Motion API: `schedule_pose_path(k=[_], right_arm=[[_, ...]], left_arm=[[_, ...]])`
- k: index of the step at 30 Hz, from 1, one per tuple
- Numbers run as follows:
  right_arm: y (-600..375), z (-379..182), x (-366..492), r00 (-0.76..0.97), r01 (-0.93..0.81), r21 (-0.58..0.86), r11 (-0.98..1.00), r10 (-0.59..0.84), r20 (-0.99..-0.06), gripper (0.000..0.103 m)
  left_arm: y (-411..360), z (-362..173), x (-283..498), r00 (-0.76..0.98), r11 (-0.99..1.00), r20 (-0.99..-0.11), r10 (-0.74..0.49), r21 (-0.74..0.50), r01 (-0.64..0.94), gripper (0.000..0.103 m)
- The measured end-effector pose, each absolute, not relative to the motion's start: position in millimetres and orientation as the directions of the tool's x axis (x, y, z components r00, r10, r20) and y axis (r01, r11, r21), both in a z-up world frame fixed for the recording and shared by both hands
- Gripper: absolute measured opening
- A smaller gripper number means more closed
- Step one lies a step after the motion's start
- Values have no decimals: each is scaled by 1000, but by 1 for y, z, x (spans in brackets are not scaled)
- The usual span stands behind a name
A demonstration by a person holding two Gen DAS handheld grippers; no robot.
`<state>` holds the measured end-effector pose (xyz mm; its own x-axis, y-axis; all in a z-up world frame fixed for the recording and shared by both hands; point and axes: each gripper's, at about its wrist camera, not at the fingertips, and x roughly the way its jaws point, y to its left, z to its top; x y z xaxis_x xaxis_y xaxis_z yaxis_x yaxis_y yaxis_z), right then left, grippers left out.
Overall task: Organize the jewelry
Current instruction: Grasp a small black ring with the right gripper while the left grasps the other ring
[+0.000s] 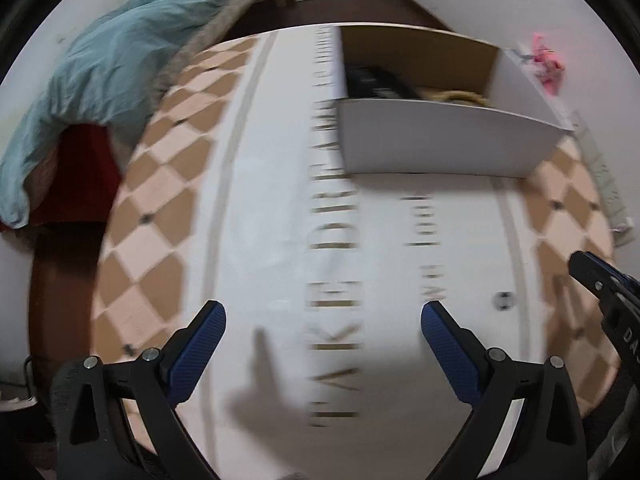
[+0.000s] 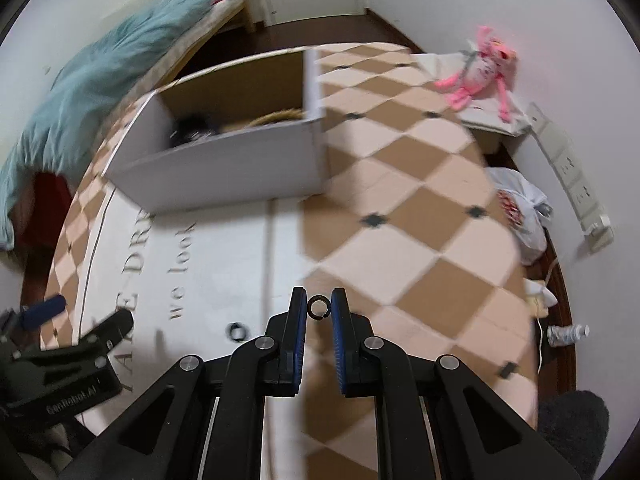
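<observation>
Right gripper (image 2: pixel 319 307) tongs clamped on small dark ring (image 2: pixel 319 306), held just above checkered table (image 2: pixel 420 216); 2nd ring (image 2: pixel 237 331) lies on white mat nr open box (image 2: pixel 224 168). Left gripper (image 1: pixel 323 330) tongs wide apart, nothing btwn

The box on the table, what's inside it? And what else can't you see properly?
- Box: right wrist view, front wall and blur hide the contents; only dark and tan shapes show.
- Printed words: left wrist view, motion-smeared.
- Second ring: too small and blurred for detail.
- Right hand-held gripper holds a ring; its detail is too small.
</observation>
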<state>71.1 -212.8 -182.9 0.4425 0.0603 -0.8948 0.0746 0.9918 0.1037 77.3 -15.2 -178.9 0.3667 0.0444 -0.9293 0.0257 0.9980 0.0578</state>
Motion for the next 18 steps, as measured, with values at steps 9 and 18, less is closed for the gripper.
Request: schedule_pose_path(k=[9, 18], right_arm=[[-262, -187, 59, 427, 188, 101, 977, 11, -904, 13], [-277, -188, 54, 426, 220, 121, 968, 16, -904, 13]], left_arm=[[-86, -192, 79, 350, 984, -934, -70, -7, 176, 99], [-103, -194, 83, 387, 969, -915, -111, -14, 246, 35]])
